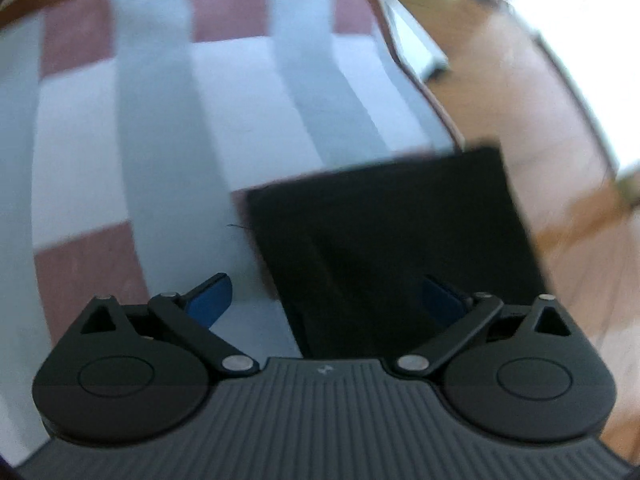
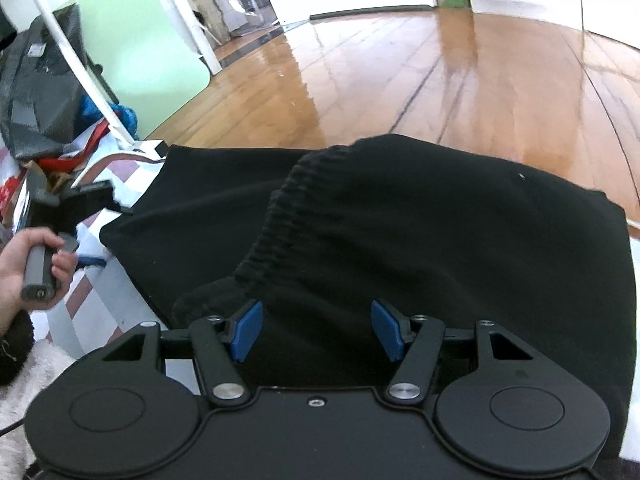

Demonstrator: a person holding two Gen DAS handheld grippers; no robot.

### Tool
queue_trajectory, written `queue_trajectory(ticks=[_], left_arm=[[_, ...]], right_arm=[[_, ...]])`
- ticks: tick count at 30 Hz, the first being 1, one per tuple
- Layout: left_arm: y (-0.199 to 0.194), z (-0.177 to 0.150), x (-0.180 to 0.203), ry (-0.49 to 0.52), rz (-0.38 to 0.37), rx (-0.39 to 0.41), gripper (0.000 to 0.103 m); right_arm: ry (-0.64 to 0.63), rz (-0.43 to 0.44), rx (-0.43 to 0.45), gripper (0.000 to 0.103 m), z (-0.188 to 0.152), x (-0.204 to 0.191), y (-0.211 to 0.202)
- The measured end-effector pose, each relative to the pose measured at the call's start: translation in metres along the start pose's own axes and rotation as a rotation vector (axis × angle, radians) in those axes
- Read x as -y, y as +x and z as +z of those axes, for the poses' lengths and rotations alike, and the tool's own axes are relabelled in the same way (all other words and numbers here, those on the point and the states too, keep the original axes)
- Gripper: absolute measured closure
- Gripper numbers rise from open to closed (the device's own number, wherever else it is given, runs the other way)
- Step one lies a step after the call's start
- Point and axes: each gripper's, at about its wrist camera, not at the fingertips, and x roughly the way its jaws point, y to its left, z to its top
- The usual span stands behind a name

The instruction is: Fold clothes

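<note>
**Both grippers poised open over a half-folded black garment**

A black knitted garment with a ribbed elastic hem [image 2: 400, 232] is lying on a checked cloth of pale blue, white and dusty red squares [image 1: 160, 120], filling the right wrist view from 9 o'clock round to 3 o'clock. Its ribbed edge [image 2: 276, 216] is running from 12 o'clock down toward 7 o'clock, a fold already laid over the lower layer.

The right gripper [image 2: 316, 330] is hovering just above the fabric with its blue pads [image 2: 248, 330] standing apart, gripping nothing. The left gripper [image 1: 326, 300] is likewise spread wide and empty, with a straight corner of the garment [image 1: 380, 240] sitting at its 1 o'clock. The left hand [image 2: 24, 268] is showing at 9 o'clock in the right view.

Judging from this, the next pinch should be taking both layers near the ribbed edge, with each gripper biting a matching corner so the fold is landing square rather than skewed.
</note>
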Motion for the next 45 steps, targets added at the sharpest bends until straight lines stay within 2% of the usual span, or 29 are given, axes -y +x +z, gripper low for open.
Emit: queue_trajectory(ticks=[1,2,3,4,9,10,11,13,14,15,16,17,18,19,21,23,24,27,30,32,34,36,37,39,40,41,42,44,45], left_arm=[[0.001,0.003,-0.003,0.004,0.008,0.014,0.012],[0.001,0.007,0.001,0.054,0.038,0.028,0.046],[0.003,0.008,0.006,0.113,0.074,0.044,0.068],[0.005,0.007,0.007,0.14,0.081,0.046,0.074],[0.011,0.01,0.008,0.228,0.036,0.048,0.074],[0.011,0.012,0.007,0.215,0.02,0.046,0.069],[0.012,0.013,0.005,0.197,-0.005,0.042,0.048],[0.013,0.014,0.002,0.138,-0.101,0.024,0.021],[0.014,0.014,0.003,0.147,-0.108,0.02,0.021],[0.015,0.011,0.011,0.208,-0.073,0.025,0.022],[0.016,0.009,0.018,0.268,-0.037,0.029,0.032],[0.017,0.006,0.026,0.33,0.003,0.035,0.061],[0.017,0.002,0.032,0.379,0.036,0.043,0.084],[0.017,0.002,0.034,0.38,0.018,0.037,0.09],[0.012,0.0,0.04,0.412,0.023,0.063,0.09],[-0.003,-0.01,0.056,0.537,0.04,0.144,0.09],[-0.012,-0.015,0.063,0.564,0.016,0.172,0.09],[-0.048,-0.032,0.086,0.627,-0.129,0.231,0.091],[-0.089,-0.058,0.124,0.731,-0.269,0.221,0.091],[-0.119,-0.079,0.154,0.784,-0.402,0.158,0.091],[-0.153,-0.11,0.181,0.854,-0.586,0.105,0.091],[-0.179,-0.15,0.204,0.95,-0.753,0.016,0.091],[-0.183,-0.173,0.214,1.015,-0.816,-0.045,0.087],[-0.174,-0.222,0.231,1.161,-0.914,-0.219,0.082],[-0.16,-0.246,0.235,1.217,-0.939,-0.328,0.074],[-0.14,-0.269,0.237,1.256,-0.952,-0.436,0.052],[-0.118,-0.287,0.236,1.259,-0.934,-0.534,0.046],[-0.081,-0.302,0.23,1.155,-0.828,-0.643,0.047],[-0.071,-0.3,0.229,1.121,-0.815,-0.718,0.047]], right_arm=[[0.028,0.008,-0.01,0.037,0.002,0.004,0.0],[0.053,0.026,-0.019,0.037,0.004,0.007,0.001],[0.08,0.052,-0.025,0.037,0.007,0.009,0.004],[0.1,0.066,-0.024,0.037,0.009,0.01,0.007],[0.167,0.101,-0.02,0.037,0.013,0.014,0.017],[0.177,0.107,-0.023,0.037,0.012,0.014,0.018],[0.187,0.114,-0.026,0.037,0.011,0.015,0.019],[0.182,0.109,-0.027,0.037,0.007,0.013,0.017],[0.18,0.106,-0.027,0.037,0.005,0.013,0.015],[0.179,0.103,-0.026,0.037,0.003,0.013,0.013],[0.177,0.1,-0.025,0.037,0.002,0.013,0.011],[0.182,0.098,-0.024,0.037,0.001,0.014,0.009],[0.188,0.094,-0.022,0.037,0.0,0.015,0.007],[0.195,0.09,-0.02,0.037,-0.001,0.017,0.006],[0.207,0.081,-0.015,0.037,-0.002,0.021,0.003],[0.213,0.07,-0.005,0.037,-0.004,0.024,-0.001],[0.212,0.063,0.0,0.037,-0.004,0.025,-0.003],[0.189,0.032,0.009,0.037,-0.003,0.022,-0.005],[0.133,-0.007,0.025,0.037,-0.001,0.017,-0.013],[0.11,-0.026,0.034,0.037,-0.001,0.02,-0.023],[0.117,-0.035,0.053,0.037,-0.003,0.029,-0.036],[0.146,-0.067,0.1,0.037,-0.009,0.043,-0.055],[0.163,-0.089,0.125,0.037,-0.012,0.051,-0.064],[0.184,-0.141,0.167,0.037,-0.021,0.07,-0.082],[0.203,-0.161,0.167,0.037,-0.025,0.081,-0.089],[0.23,-0.166,0.153,0.037,-0.028,0.09,-0.093],[0.265,-0.16,0.141,0.037,-0.032,0.099,-0.096],[0.297,-0.174,0.088,0.037,-0.042,0.107,-0.096],[0.292,-0.196,0.075,0.037,-0.048,0.108,-0.095]])
